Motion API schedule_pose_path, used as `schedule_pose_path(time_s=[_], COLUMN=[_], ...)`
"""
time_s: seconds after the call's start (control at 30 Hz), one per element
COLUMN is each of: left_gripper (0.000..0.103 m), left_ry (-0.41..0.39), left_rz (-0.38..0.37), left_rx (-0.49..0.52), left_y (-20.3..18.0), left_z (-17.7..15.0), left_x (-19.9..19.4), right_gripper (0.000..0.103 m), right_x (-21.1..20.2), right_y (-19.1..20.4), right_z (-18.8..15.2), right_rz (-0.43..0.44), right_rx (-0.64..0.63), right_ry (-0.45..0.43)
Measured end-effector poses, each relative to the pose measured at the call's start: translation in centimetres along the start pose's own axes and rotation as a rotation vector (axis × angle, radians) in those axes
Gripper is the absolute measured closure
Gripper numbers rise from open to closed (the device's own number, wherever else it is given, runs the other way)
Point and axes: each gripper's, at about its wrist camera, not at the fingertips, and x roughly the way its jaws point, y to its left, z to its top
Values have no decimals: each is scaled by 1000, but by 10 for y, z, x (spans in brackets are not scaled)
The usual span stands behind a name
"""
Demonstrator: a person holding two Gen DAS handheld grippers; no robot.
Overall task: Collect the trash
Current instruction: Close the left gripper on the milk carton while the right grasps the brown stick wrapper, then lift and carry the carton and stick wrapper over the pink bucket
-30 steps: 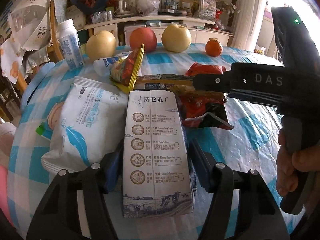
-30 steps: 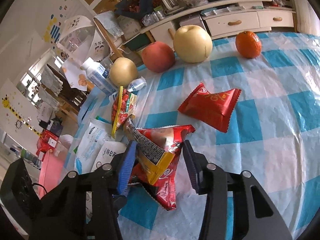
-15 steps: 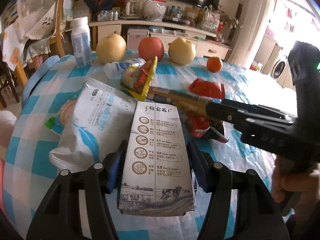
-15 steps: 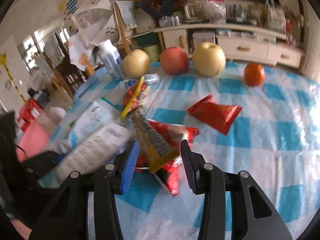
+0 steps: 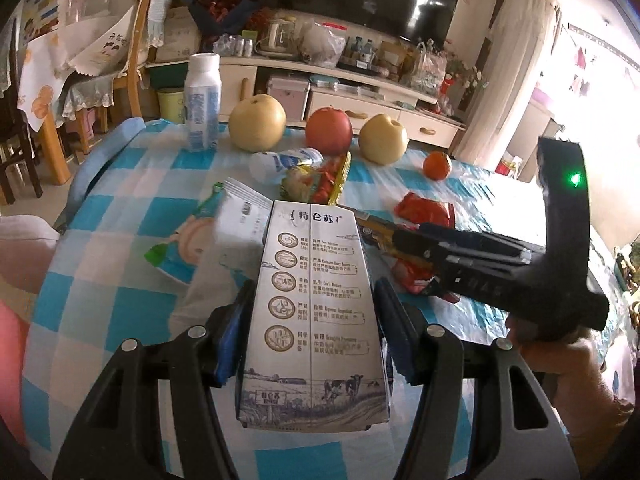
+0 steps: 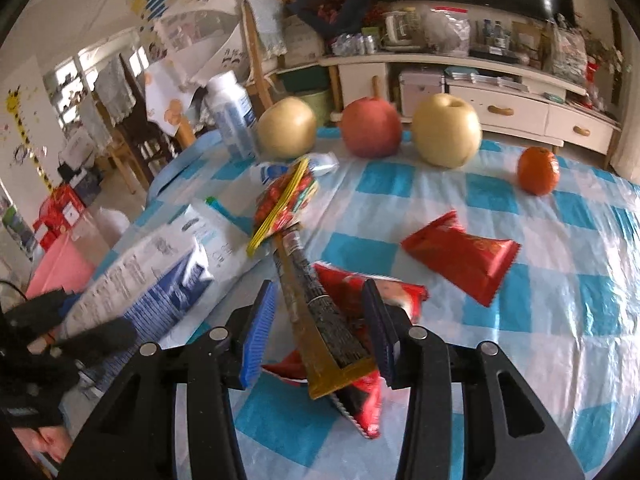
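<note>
My left gripper (image 5: pixel 314 336) is shut on a grey milk carton (image 5: pixel 316 304) and holds it above the checked tablecloth (image 5: pixel 120 288). My right gripper (image 6: pixel 320 320) is shut on a gold and black wrapper (image 6: pixel 320 316) together with a red snack bag (image 6: pixel 360 384), both lifted off the table. The right gripper also shows in the left wrist view (image 5: pixel 416 242). Another red packet (image 6: pixel 460 254) and a red and yellow wrapper (image 6: pixel 286 200) lie on the cloth ahead.
A white wipes pack (image 5: pixel 240 216), a crushed plastic bottle (image 5: pixel 284 162), two pears (image 5: pixel 256 122) (image 5: pixel 382 138), an apple (image 5: pixel 329 130), an orange (image 5: pixel 437 165) and a white bottle (image 5: pixel 202 100) are on the table. A chair (image 5: pixel 132 60) and a cluttered cabinet (image 5: pixel 360 96) stand behind it.
Both grippers have risen with their loads. The carton and the wrappers are now higher above the table, and the table looks farther away.
</note>
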Motion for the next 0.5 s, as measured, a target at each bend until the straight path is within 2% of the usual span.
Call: schedule_pose_path(time_s=[0.03,0.1,0.27,0.5], left_gripper=[42,42,42,42], left_ry=[-3,-10,-32,-51], left_rz=[-2,-7,-19,-23], left_rx=[-4,-15,-36,-51], left_y=[2,7,15,26], left_z=[0,1,3,3], left_x=[-1,-3,-8,-16], right_gripper=[58,66,67,67], right_x=[2,7,15,26], right_y=[3,9,23,32], right_z=[-1,-3,-4,-4], right_rz=[1,3,20,-2], right_rx=[-10,-33,-62,-73], right_ry=[8,34,51,63])
